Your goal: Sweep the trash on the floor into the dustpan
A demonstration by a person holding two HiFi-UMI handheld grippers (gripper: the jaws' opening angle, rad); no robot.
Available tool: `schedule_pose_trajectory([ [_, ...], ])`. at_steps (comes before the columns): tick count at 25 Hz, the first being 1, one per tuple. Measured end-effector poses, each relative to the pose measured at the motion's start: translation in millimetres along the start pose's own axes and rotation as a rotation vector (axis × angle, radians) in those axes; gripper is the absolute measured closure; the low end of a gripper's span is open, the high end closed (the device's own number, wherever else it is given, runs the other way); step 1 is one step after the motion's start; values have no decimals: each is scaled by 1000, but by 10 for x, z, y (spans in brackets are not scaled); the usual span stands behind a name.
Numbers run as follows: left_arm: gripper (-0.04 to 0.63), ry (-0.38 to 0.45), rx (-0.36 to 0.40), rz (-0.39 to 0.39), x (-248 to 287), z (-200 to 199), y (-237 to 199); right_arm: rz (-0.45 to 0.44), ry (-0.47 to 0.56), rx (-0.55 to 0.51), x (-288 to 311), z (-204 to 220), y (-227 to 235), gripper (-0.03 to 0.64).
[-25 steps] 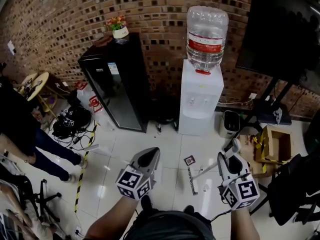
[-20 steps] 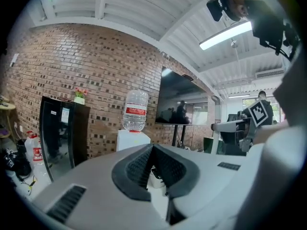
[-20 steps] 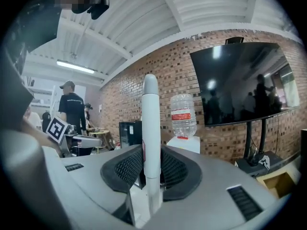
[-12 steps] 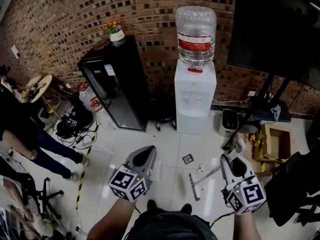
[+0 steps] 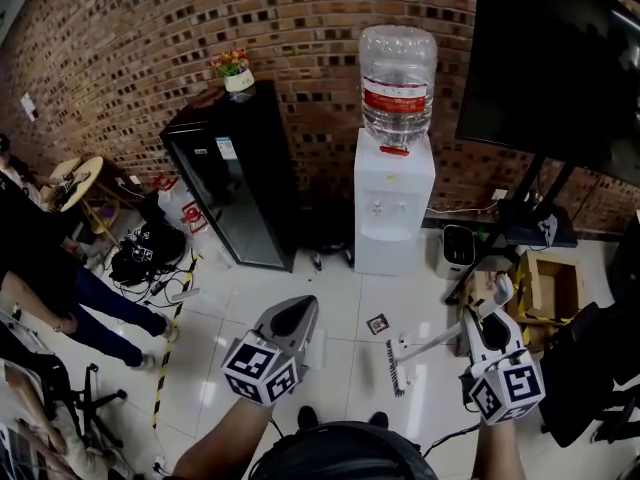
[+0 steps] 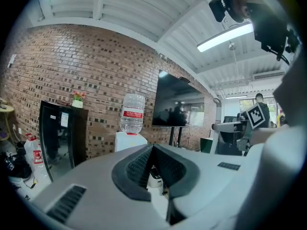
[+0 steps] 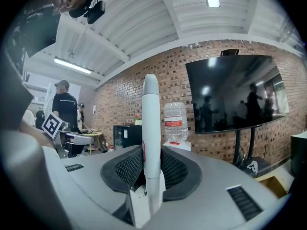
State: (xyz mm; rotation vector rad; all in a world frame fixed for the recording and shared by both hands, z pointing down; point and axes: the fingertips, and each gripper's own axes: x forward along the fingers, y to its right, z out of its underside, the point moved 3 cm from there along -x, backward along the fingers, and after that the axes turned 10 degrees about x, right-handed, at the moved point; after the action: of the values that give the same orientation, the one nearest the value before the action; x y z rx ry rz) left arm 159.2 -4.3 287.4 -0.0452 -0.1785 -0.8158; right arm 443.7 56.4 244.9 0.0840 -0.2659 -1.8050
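Grip first: in the right gripper view we see the right gripper (image 7: pixel 151 152) clamped on the white broom handle (image 7: pixel 150 109), whose rounded end sticks up past the jaws. The head view adds what that view cannot. There the handle slants down and to the left from the right gripper (image 5: pixel 488 318) to the broom head (image 5: pixel 393 370), low on the white floor (image 5: pixel 340 298) ahead of our feet. Trash (image 5: pixel 378 322), a small dark square scrap, lies on the tiles just beyond the broom head, between it and the water dispenser (image 5: pixel 393 208). Neither gripper view shows the scrap.

In the left gripper view we find the left gripper (image 6: pixel 152 150) with its jaws together at the tips and nothing between them. From the head view it (image 5: pixel 298 310) hangs over the floor to the left of the scrap, apart from it.

Along the floor's far edge, against the brick wall (image 5: pixel 130 38), stand a black fridge (image 5: pixel 235 183) and the dispenser. Near the right edge sits a cardboard box (image 5: pixel 548 286) under the TV (image 5: pixel 560 58). At the left edge we see a seated person (image 5: pixel 60 298) and a strip of yellow-black tape (image 5: pixel 168 343). Bare tile runs from the fridge's foot to the scrap and around the broom head.
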Motion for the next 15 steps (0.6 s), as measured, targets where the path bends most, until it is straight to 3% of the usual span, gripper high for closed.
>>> schedule_pose_trajectory([
  [15, 577, 28, -30, 9, -263, -86, -224, 52, 23, 9, -29, -113, -286, 497],
])
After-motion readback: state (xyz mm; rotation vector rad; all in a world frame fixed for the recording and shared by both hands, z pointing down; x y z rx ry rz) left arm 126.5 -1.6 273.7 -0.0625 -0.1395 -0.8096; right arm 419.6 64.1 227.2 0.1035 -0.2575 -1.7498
